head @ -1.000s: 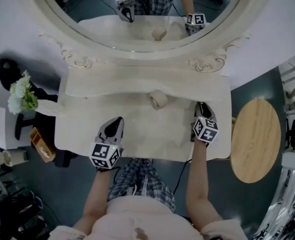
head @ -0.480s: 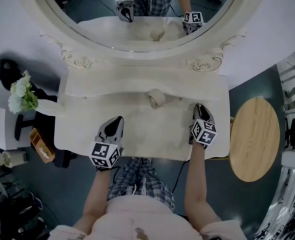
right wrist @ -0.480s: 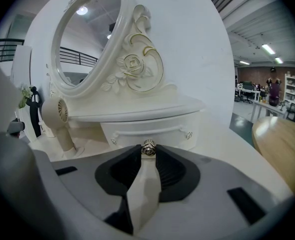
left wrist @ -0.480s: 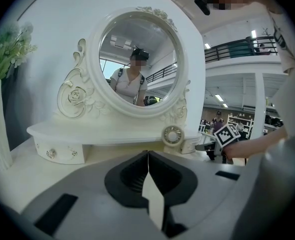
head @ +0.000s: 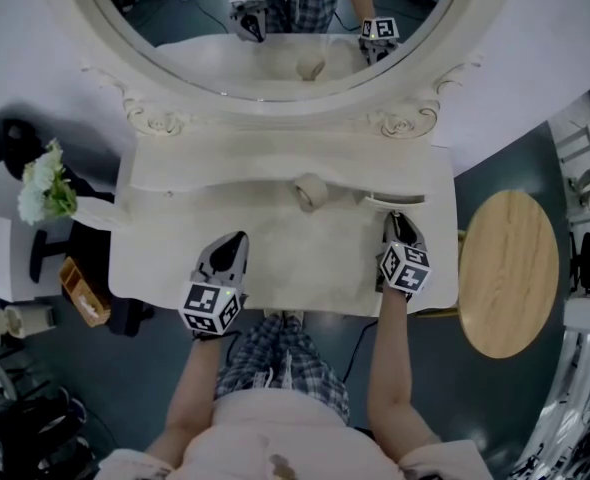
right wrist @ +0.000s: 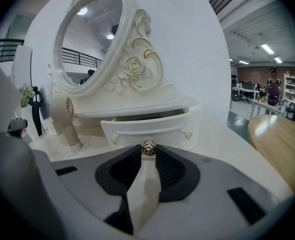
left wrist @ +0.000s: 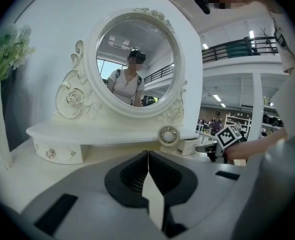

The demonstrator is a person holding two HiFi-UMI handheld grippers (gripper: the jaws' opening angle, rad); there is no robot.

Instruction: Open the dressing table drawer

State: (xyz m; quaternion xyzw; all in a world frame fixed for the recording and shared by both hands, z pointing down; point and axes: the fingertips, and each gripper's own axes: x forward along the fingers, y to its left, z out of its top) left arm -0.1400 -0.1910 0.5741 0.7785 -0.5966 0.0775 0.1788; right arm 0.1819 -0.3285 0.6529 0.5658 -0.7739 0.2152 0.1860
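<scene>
The cream dressing table [head: 275, 258] has a raised shelf with a small drawer at each end. The right drawer [right wrist: 147, 128] stands pulled out a little from under the shelf; in the head view its front [head: 395, 200] shows as a thin strip. My right gripper [right wrist: 148, 149] is shut on that drawer's metal knob [right wrist: 148, 147], and in the head view this right gripper [head: 399, 226] sits just in front of the drawer. My left gripper [left wrist: 147, 156] is shut with nothing in it and rests low over the tabletop's left front [head: 230, 248]. The left drawer [left wrist: 57, 153] is closed.
A small round fan on a stand [head: 311, 192] sits mid-table under the shelf. The oval mirror [head: 265, 28] rises behind. A vase of white flowers [head: 40, 186] stands at the table's left end. A round wooden stool [head: 508, 273] is to the right.
My right gripper has drawn back toward the person with the knob, and the right drawer has slid out from under the shelf. The left gripper has stayed put.
</scene>
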